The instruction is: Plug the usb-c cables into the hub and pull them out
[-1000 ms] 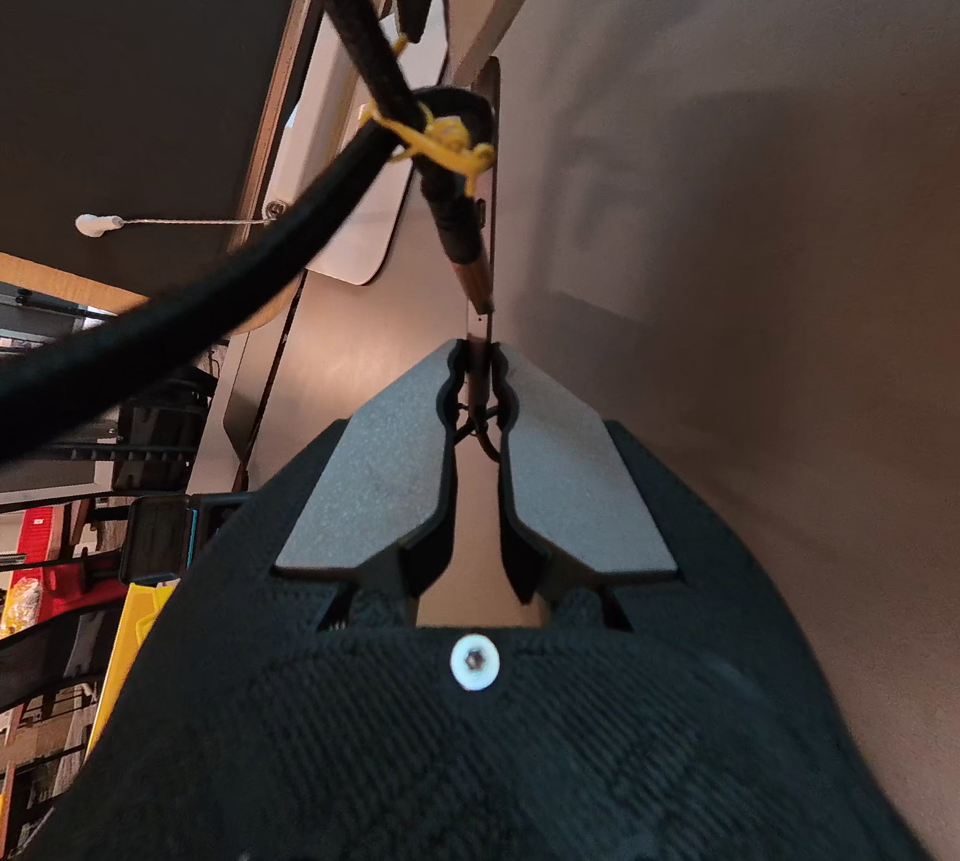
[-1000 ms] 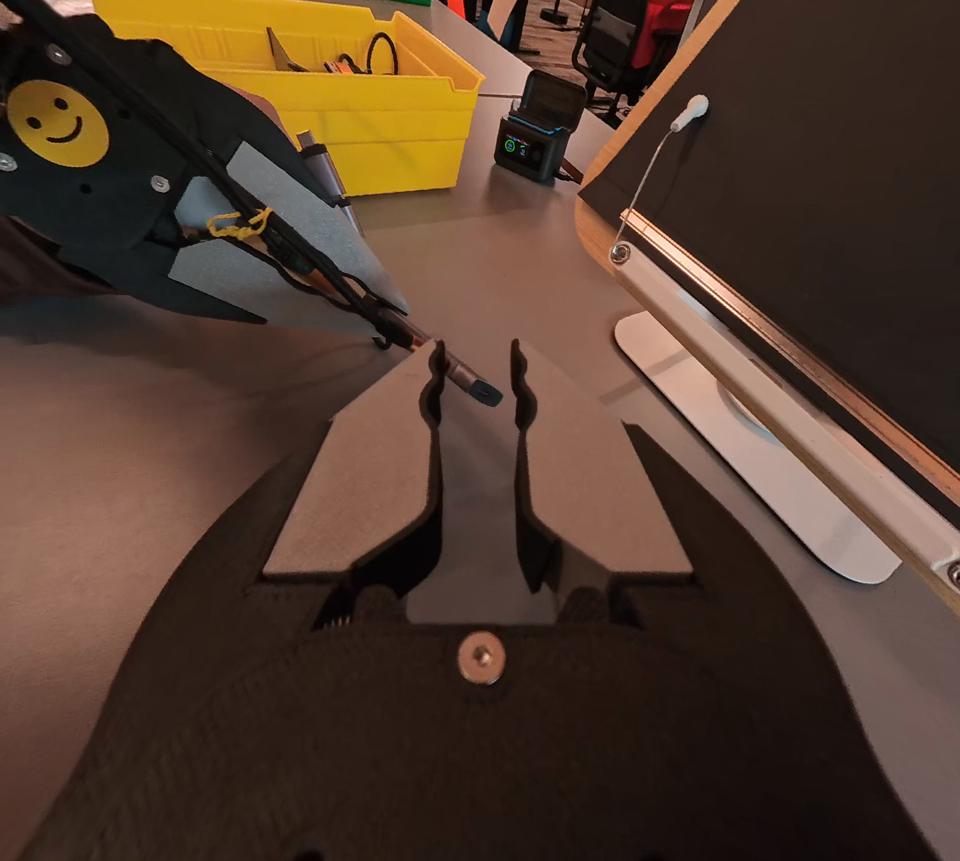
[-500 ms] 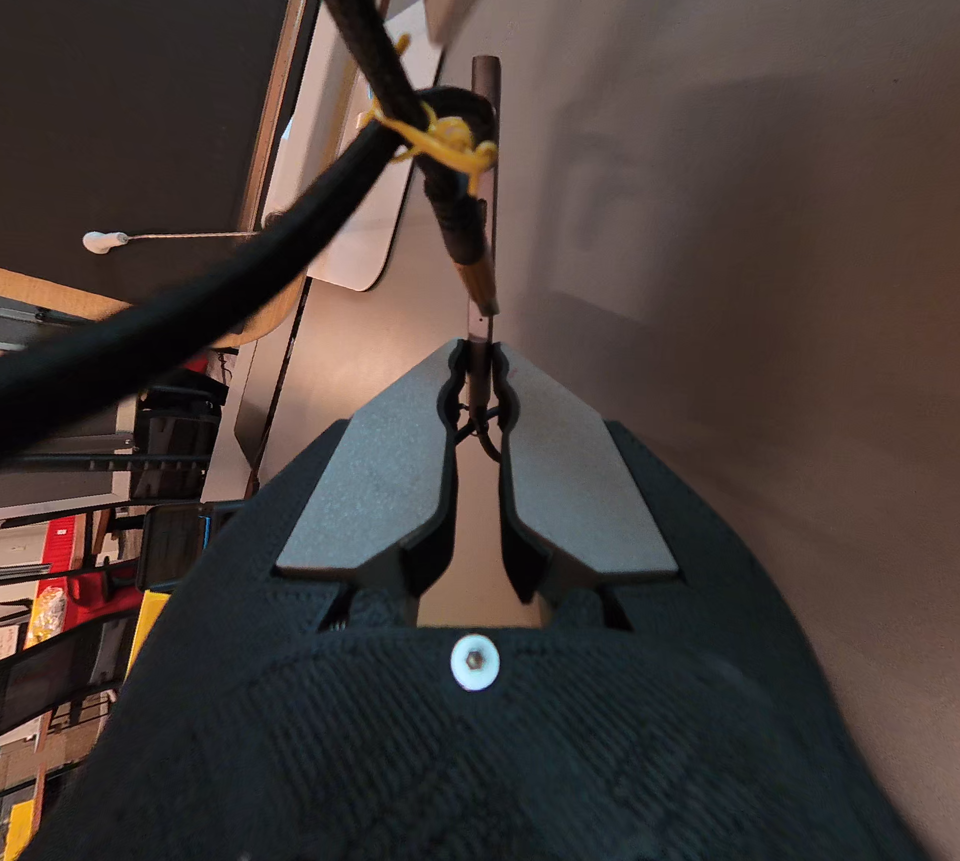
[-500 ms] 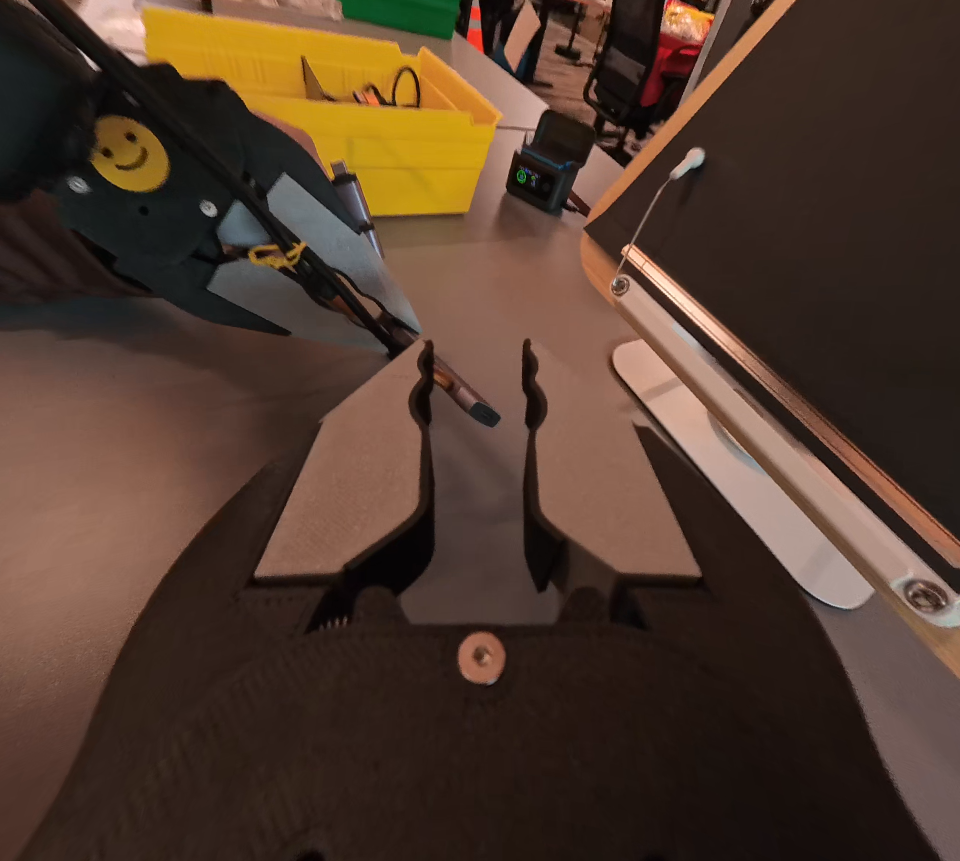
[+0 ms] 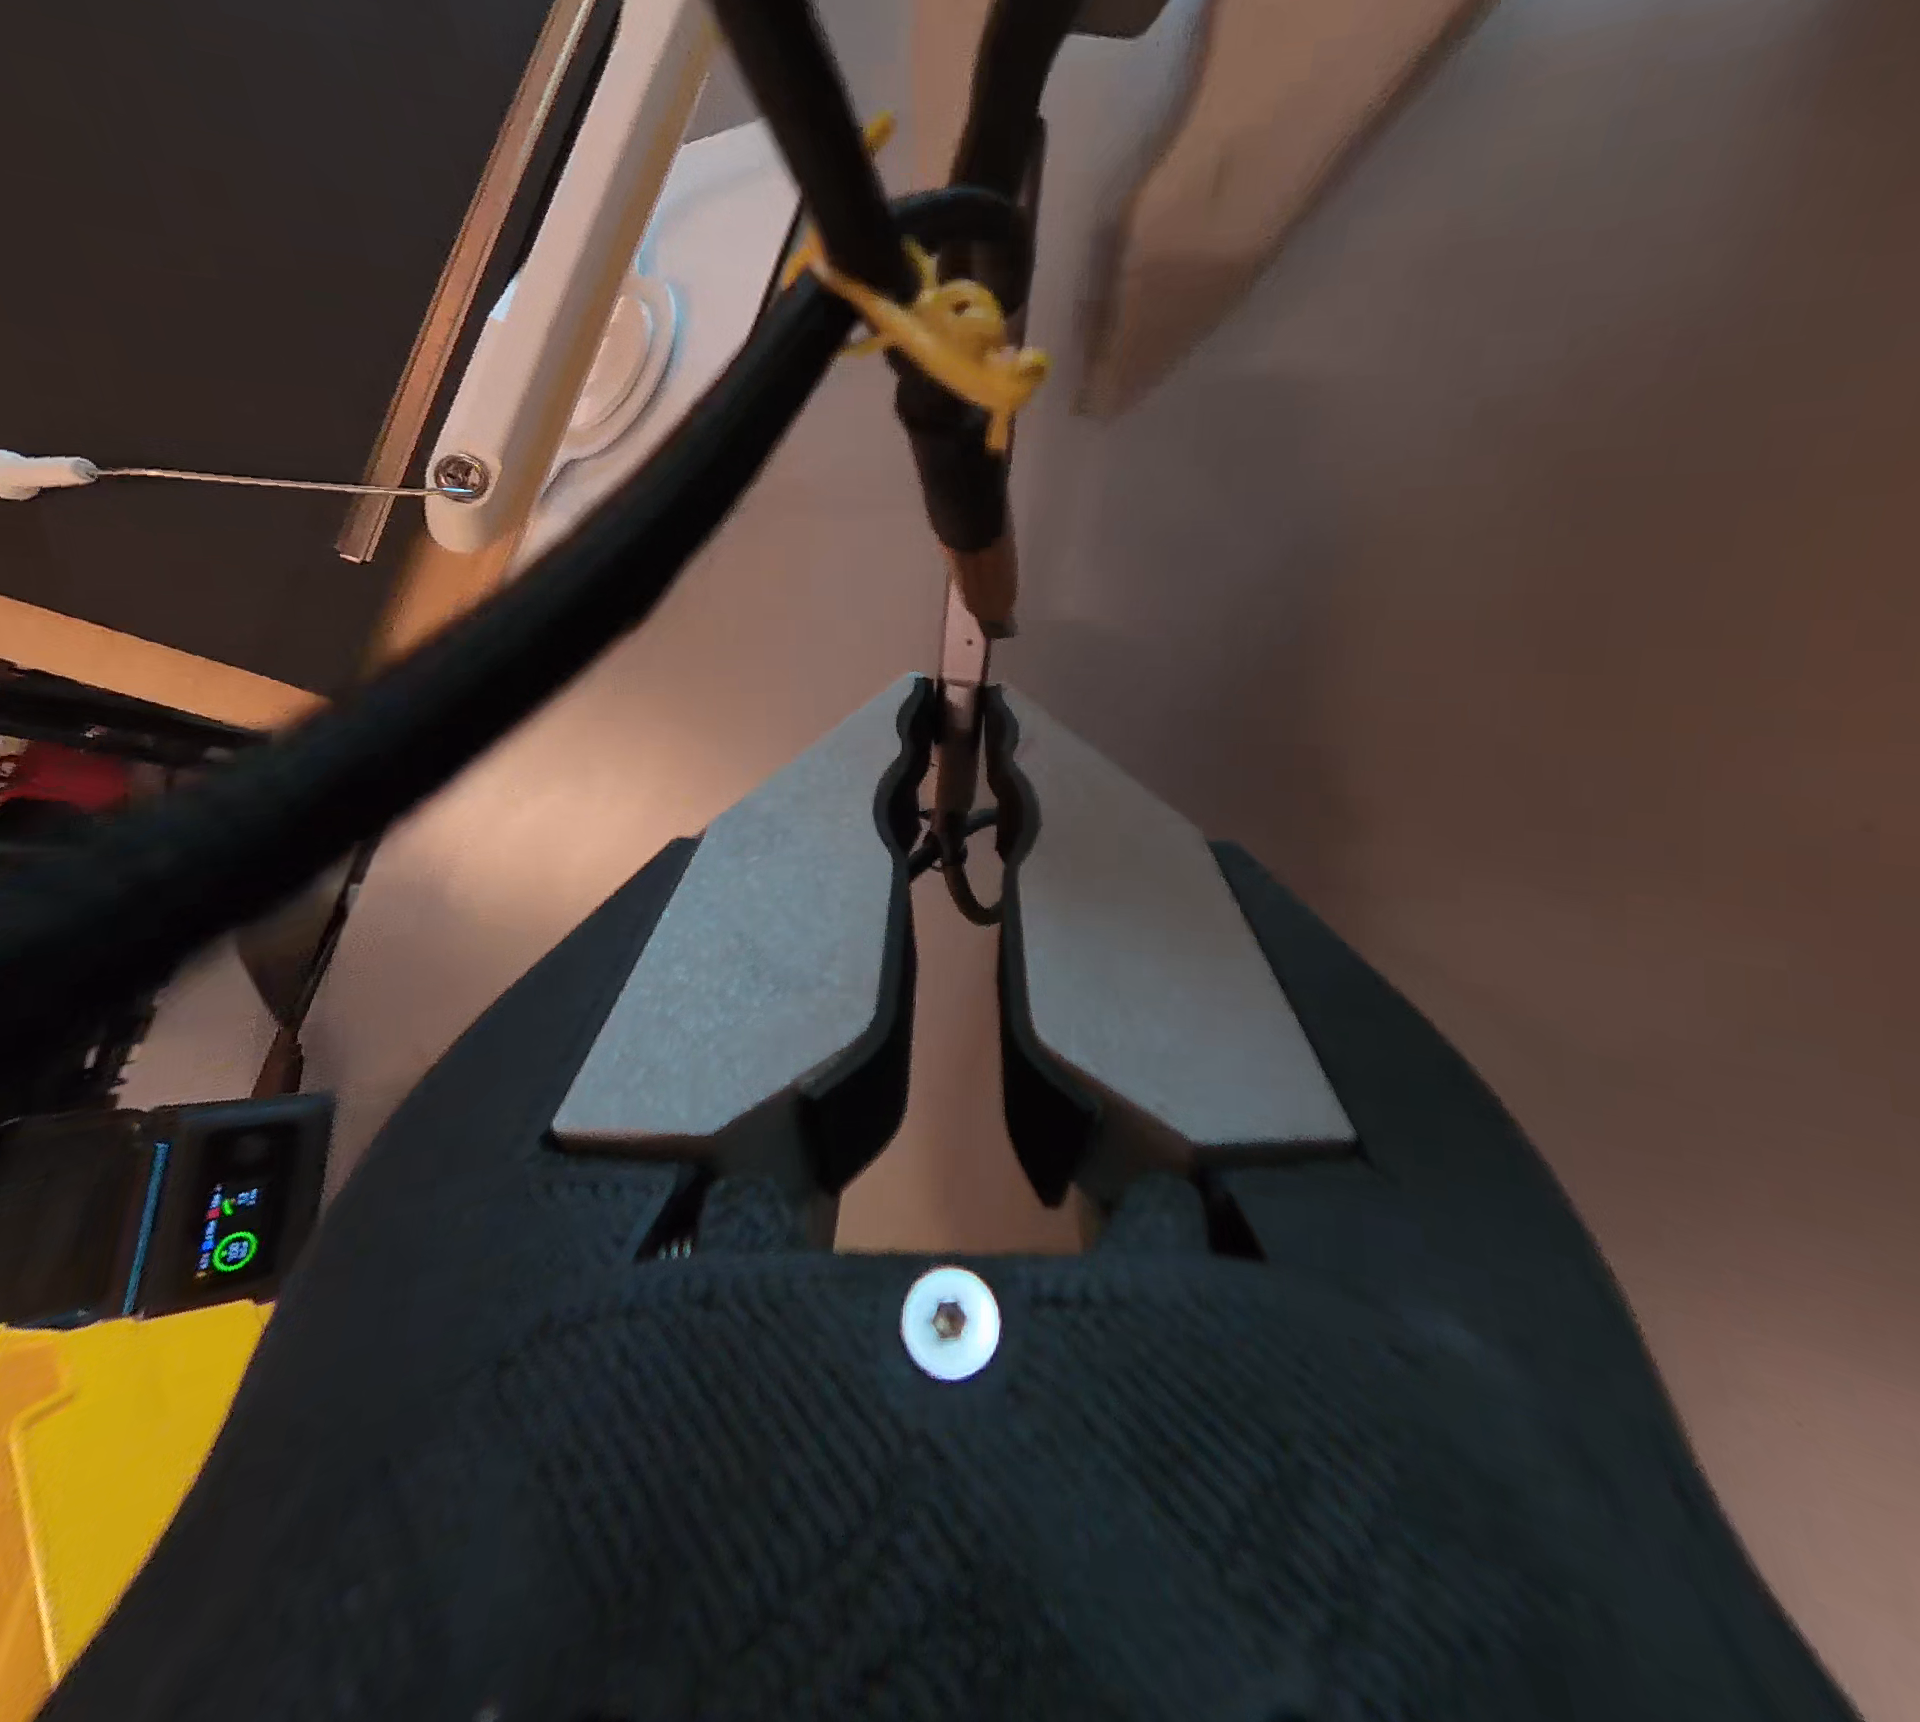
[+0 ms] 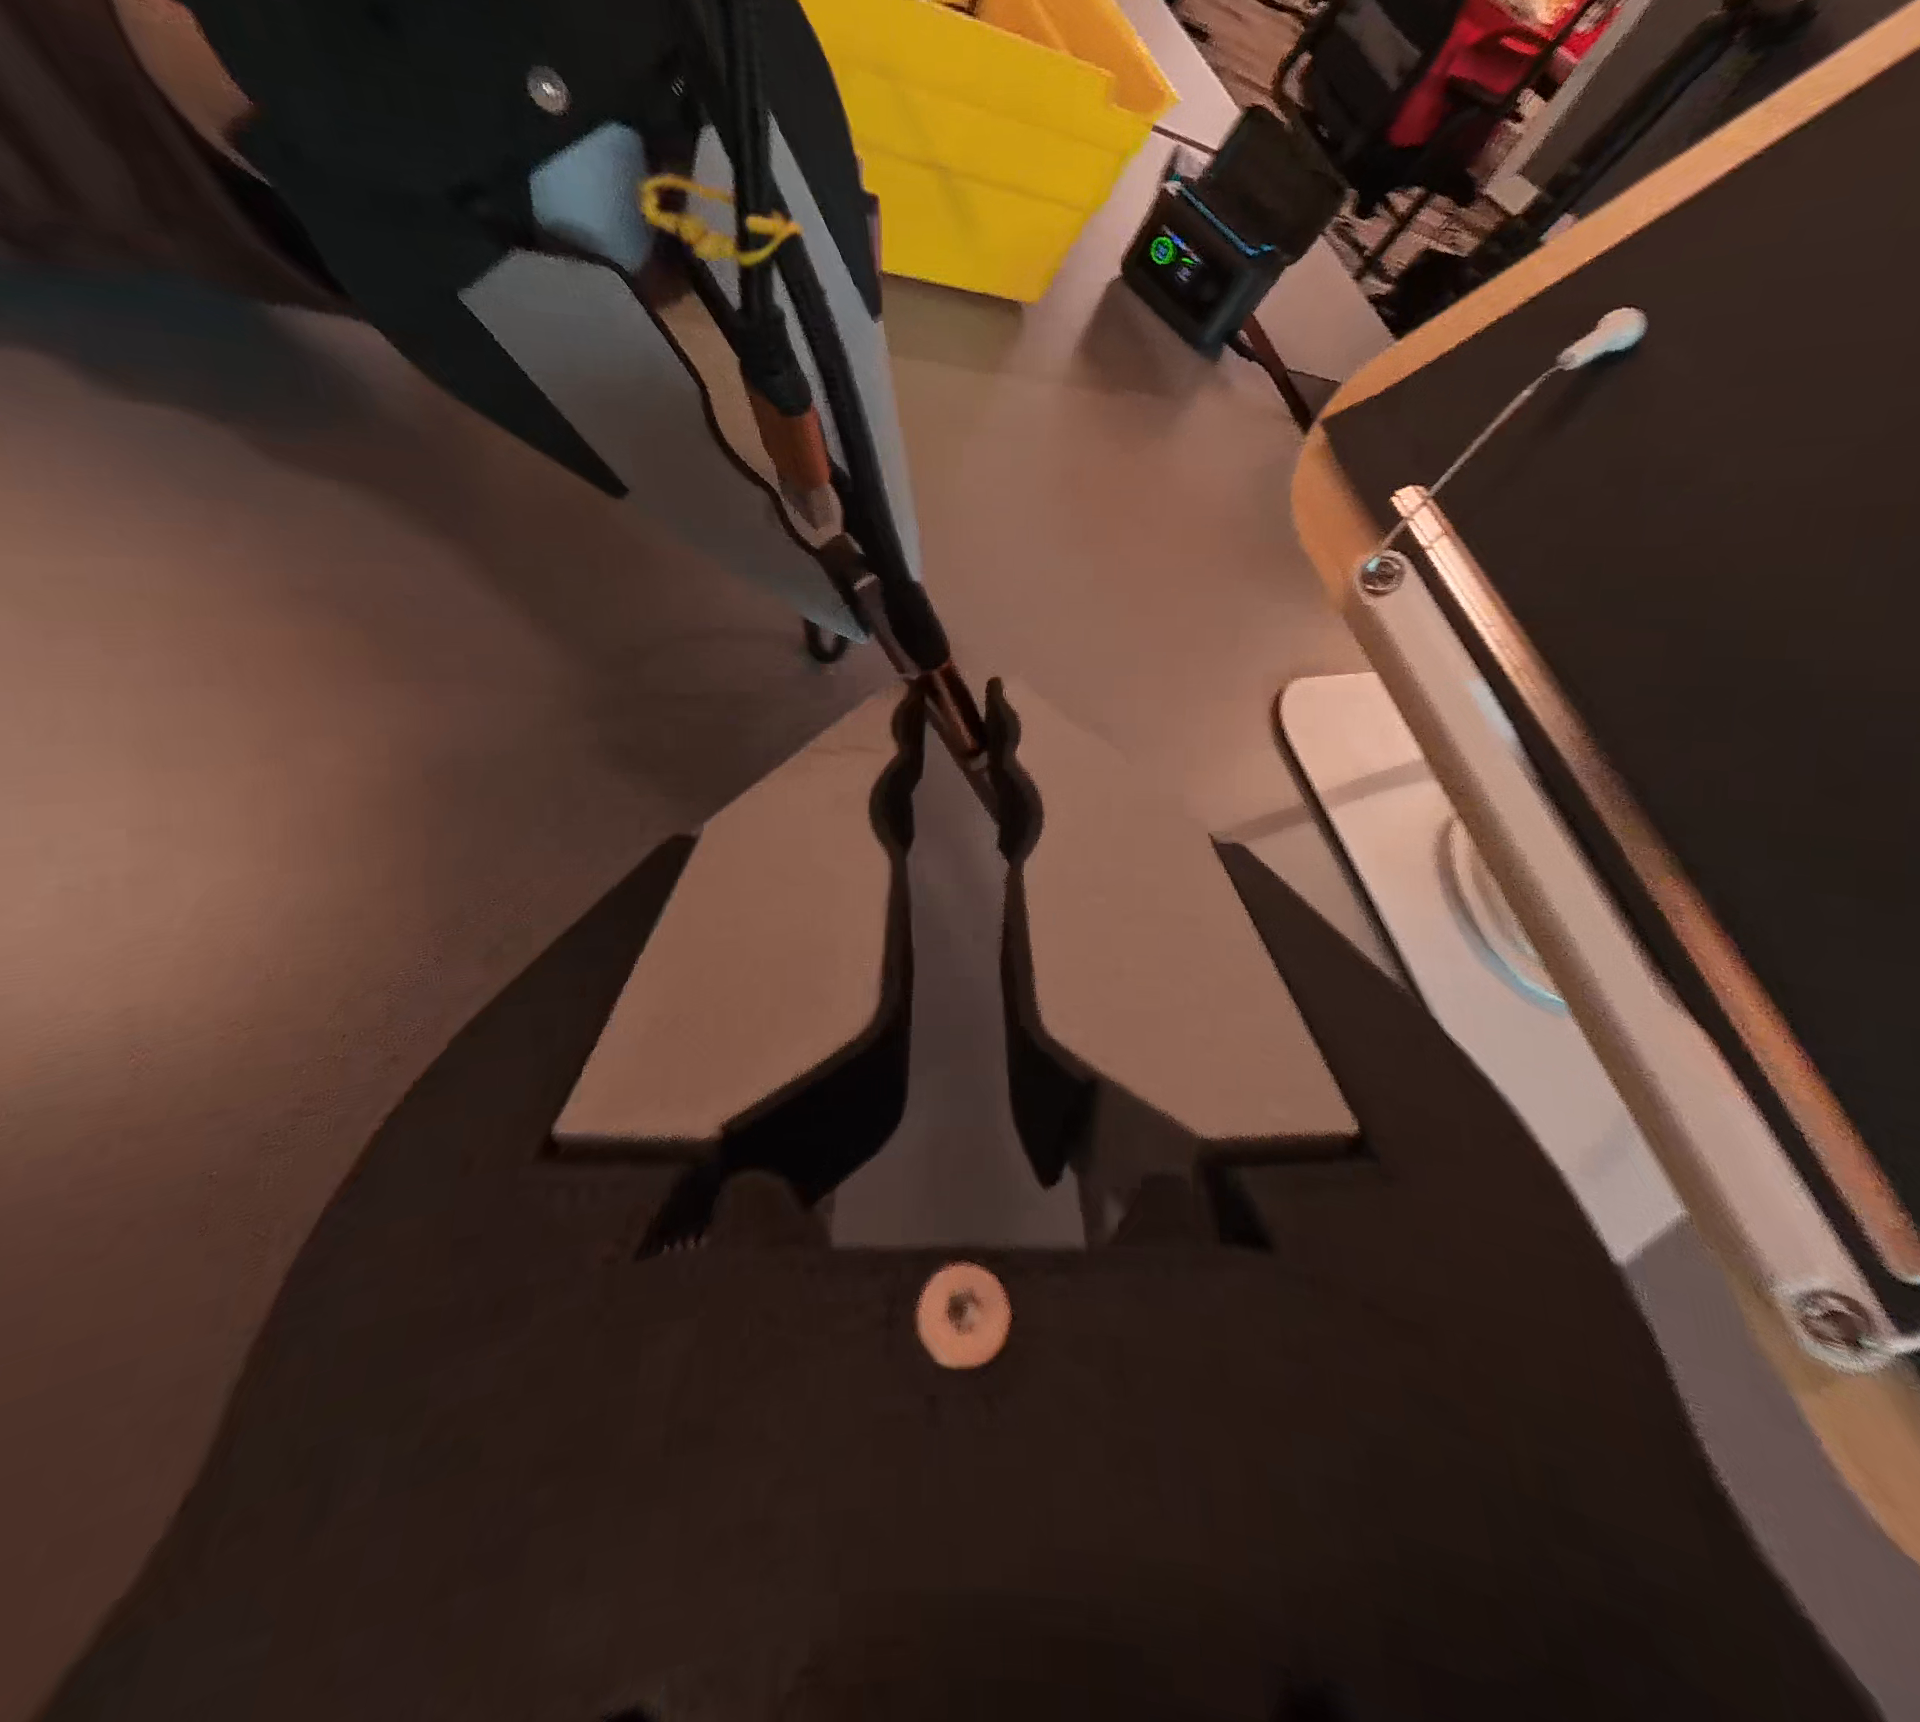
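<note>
Left claw (image 5: 957,706) pinches the hub (image 5: 961,664); right claw (image 6: 954,711) clamps a cable plug (image 6: 951,706).

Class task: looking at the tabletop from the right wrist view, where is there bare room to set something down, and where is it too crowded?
Free: the bare table left of the right claw, below the left claw. A narrower strip lies between the right claw and the white stand base. Crowded: where the claws, hub and cables meet, and by the yellow bin.

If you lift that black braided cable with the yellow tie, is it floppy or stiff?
Probably floppy: the black braided cable sags in a loose curve. Its plug looks stiff. It is likely light, since the thin hub holds it up.
</note>
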A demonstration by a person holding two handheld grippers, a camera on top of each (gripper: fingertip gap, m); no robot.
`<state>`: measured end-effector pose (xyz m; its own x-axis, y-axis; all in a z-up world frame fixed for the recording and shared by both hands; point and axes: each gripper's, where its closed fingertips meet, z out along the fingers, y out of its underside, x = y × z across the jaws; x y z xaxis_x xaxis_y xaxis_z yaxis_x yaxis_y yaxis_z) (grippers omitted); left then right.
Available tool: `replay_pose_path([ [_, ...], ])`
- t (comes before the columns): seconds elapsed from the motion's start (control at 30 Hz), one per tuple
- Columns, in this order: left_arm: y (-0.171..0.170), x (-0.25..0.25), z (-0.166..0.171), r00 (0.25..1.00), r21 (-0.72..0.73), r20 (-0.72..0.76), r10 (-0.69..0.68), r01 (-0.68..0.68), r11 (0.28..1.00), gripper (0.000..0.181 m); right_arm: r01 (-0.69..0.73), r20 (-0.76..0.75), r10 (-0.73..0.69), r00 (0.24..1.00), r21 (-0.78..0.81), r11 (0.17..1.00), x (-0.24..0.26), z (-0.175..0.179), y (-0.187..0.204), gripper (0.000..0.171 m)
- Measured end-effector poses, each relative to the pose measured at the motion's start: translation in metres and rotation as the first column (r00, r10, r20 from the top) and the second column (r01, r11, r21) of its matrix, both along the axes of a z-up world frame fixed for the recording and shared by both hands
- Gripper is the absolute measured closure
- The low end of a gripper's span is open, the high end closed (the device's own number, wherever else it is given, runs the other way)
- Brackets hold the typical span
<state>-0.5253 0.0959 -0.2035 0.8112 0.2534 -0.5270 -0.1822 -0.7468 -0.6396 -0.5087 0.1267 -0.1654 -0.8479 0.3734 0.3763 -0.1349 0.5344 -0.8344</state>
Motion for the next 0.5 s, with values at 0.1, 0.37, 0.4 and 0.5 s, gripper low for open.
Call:
replay_pose_path([
  [0.1, 0.003, 0.001, 0.004, 1.000, 0.019, -0.028, -0.012, 0.012, 1.000, 0.174, 0.042, -0.002, -0.043, 0.999, -0.026, 0.999, -0.005, 0.007, 0.004, 0.166],
  [0.37, 0.014, 0.022, 0.063, 0.993, 0.345, -0.097, -0.063, 0.093, 0.934, 0.173, 0.383, 0.484, -0.184, 0.856, -0.354, 0.853, -0.057, 0.003, 0.065, 0.169],
  [0.4, 0.021, 0.036, 0.055, 0.988, 0.353, -0.020, -0.152, 0.149, 0.924, 0.171, 0.389, 0.534, -0.129, 0.836, -0.409, 0.825, -0.057, 0.006, 0.066, 0.170],
  [0.5, 0.036, 0.057, 0.022, 0.953, 0.297, 0.173, -0.248, 0.190, 0.936, 0.166, 0.383, 0.608, 0.046, 0.792, -0.555, 0.738, -0.052, 0.021, 0.062, 0.170],
])
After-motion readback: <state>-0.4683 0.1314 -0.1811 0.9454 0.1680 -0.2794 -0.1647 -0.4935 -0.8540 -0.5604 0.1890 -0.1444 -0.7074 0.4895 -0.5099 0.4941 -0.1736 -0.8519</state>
